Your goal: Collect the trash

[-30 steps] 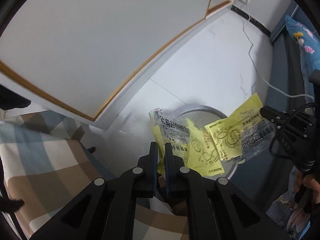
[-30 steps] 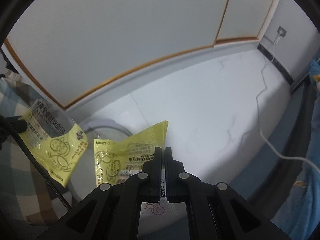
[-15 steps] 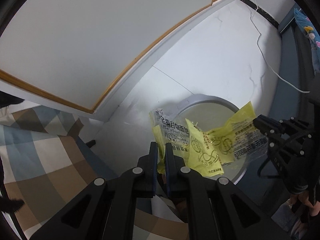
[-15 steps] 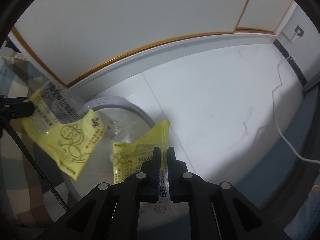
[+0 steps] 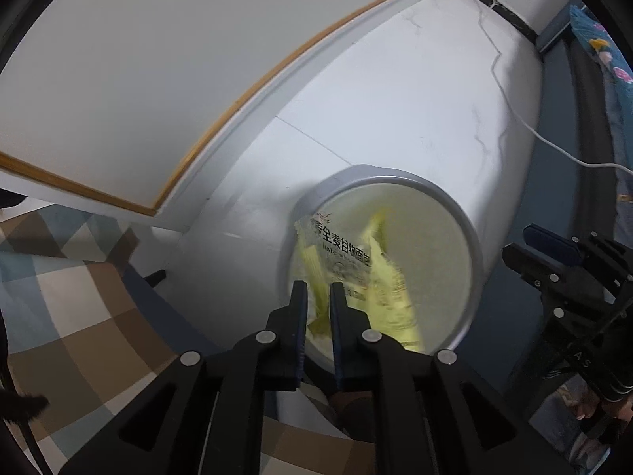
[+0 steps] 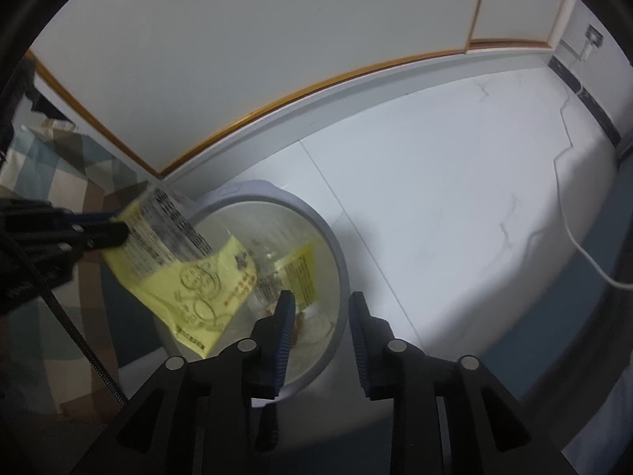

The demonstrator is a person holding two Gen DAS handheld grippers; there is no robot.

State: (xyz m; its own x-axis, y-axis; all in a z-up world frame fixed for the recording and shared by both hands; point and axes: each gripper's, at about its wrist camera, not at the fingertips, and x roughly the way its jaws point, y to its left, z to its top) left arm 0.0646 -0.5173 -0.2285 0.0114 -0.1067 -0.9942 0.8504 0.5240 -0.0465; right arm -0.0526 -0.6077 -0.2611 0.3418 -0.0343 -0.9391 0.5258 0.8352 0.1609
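Observation:
A round grey trash bin (image 5: 463, 233) (image 6: 340, 261) stands on the white floor. My left gripper (image 5: 316, 289) is shut on a yellow and clear food wrapper (image 5: 344, 257) and holds it over the bin's mouth; the same wrapper shows in the right wrist view (image 6: 186, 273), held by the left gripper (image 6: 114, 229). My right gripper (image 6: 322, 301) is open and empty above the bin; it also shows in the left wrist view (image 5: 534, 249). A second yellow wrapper (image 6: 302, 273) lies inside the bin.
A white wall with a wooden trim line (image 5: 253, 91) runs behind the bin. A checked blanket (image 5: 71, 316) lies at the left. A white cable (image 6: 573, 237) trails across the floor at the right, beside a dark bed frame (image 5: 554, 126).
My right gripper has opened and its yellow wrapper has dropped into the bin. My left gripper has moved over the bin's mouth, still holding its wrapper.

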